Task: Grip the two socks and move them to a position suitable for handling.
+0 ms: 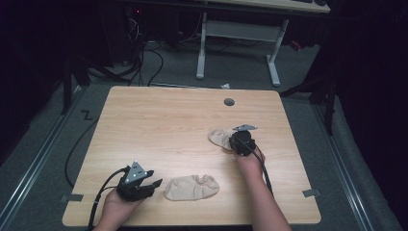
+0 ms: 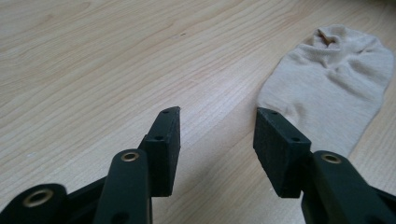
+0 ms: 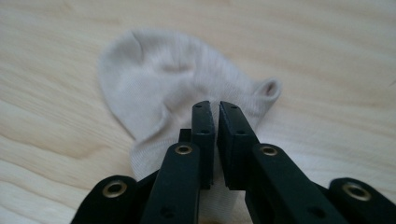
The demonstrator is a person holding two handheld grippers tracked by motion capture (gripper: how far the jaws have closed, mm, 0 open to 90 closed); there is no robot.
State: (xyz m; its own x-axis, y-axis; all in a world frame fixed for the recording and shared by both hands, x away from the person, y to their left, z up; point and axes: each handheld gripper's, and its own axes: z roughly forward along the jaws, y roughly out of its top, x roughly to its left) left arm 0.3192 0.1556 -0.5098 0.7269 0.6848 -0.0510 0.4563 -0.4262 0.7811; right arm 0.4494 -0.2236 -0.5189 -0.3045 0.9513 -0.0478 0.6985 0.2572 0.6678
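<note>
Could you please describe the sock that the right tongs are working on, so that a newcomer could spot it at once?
Start at the wooden table and find the grey hole near its far edge. Just nearer than that lies a beige sock, under the right tongs. The other sock lies near the front edge, beside the left tongs.

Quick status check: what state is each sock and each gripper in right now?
Left gripper: open, nothing between its jaws, beside the near sock.
Right gripper: jaws nearly together over the far sock; a pinch of fabric cannot be confirmed.
Near sock: flat, loose.
Far sock: rumpled, on table.
</note>
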